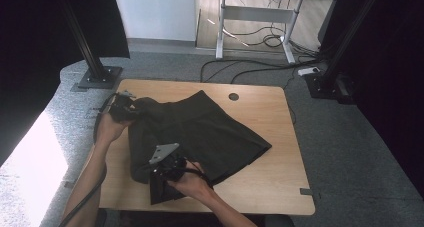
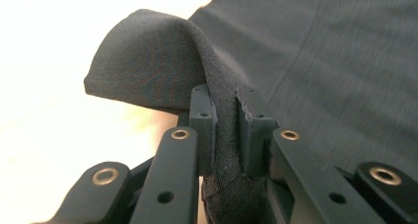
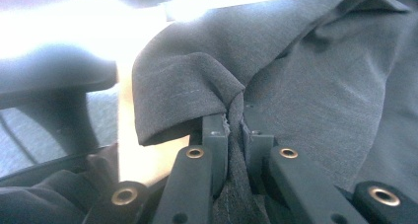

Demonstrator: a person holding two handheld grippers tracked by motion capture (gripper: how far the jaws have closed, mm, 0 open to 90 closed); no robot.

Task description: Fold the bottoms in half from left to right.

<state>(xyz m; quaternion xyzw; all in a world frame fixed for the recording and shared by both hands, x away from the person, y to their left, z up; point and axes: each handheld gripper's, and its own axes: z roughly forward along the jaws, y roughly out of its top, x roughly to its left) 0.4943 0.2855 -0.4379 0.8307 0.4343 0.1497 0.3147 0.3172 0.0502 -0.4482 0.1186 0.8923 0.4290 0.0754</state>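
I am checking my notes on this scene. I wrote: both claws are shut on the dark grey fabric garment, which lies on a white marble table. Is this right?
One detail is wrong: the table is light brown wood, not white marble, as the high view shows. The rest holds: the left claw and the right claw are each shut on the dark grey fabric garment.

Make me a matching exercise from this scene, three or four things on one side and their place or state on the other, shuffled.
Things:
1. left tool
2. right tool
3. garment
4. hole

Places or states:
A. in the tabletop, beyond the cloth
B. dark, spread across the table
C. shut on the cloth's near edge, by the table's front
D. shut on the cloth's far left corner

Pairs: 1-D, 2-C, 3-B, 4-A
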